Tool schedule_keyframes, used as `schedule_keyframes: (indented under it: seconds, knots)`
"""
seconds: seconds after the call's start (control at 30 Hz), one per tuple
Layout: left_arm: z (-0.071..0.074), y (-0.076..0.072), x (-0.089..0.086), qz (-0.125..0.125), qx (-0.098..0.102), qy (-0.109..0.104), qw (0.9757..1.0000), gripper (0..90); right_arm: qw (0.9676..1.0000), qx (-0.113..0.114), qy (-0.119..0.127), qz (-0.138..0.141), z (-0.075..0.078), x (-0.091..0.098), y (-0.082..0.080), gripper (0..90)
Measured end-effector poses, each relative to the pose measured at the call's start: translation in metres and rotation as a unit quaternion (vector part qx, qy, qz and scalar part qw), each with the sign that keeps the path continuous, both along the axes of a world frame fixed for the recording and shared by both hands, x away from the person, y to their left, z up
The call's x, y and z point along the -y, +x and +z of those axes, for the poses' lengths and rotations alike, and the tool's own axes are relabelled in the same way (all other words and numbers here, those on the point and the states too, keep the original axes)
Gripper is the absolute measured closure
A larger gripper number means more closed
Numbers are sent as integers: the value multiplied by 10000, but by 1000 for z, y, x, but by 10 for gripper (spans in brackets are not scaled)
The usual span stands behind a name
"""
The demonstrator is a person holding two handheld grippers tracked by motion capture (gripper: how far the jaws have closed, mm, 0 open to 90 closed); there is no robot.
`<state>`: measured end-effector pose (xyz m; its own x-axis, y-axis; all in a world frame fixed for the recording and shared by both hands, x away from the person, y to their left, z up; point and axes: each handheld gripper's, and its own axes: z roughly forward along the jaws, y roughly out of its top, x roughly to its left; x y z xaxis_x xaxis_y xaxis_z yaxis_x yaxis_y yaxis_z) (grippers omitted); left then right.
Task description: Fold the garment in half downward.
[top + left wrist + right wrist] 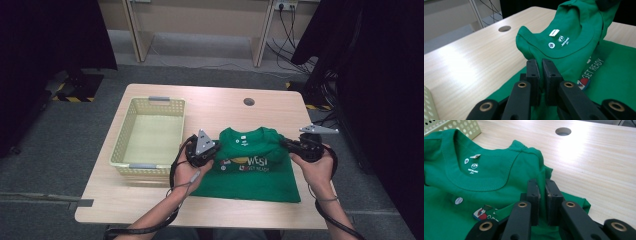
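Soft, light and floppy, the green T-shirt (250,167) sags unless pinched at both shoulders, where the left gripper (541,75) at nine o'clock and the right gripper (542,195) at three o'clock each clamp a fold of cloth.

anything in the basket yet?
No: in the high view the basket shows a bare bottom, and the shirt lies on the table beside it.

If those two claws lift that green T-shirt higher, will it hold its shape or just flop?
Probably flop: the T-shirt already sags and creases between the left gripper and the right gripper, each shut on a shoulder. It looks light, since thin pinches raise the collar. It likely won't slip out, as the fabric bunches between the jaws.
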<state>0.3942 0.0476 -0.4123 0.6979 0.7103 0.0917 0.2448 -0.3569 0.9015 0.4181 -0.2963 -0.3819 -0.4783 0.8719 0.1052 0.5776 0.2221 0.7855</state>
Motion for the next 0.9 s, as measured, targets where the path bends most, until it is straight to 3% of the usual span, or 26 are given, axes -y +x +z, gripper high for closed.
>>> schedule_keyframes:
  seconds: [0.4,0.9]
  knots:
    - [-17,-10,0,-23,-320,153,9994,838,9998,-178,-90,63,-13,-3,-14,837]
    - [-36,-18,0,-57,-648,304,9974,833,9977,-604,-301,99,-37,-7,-24,829]
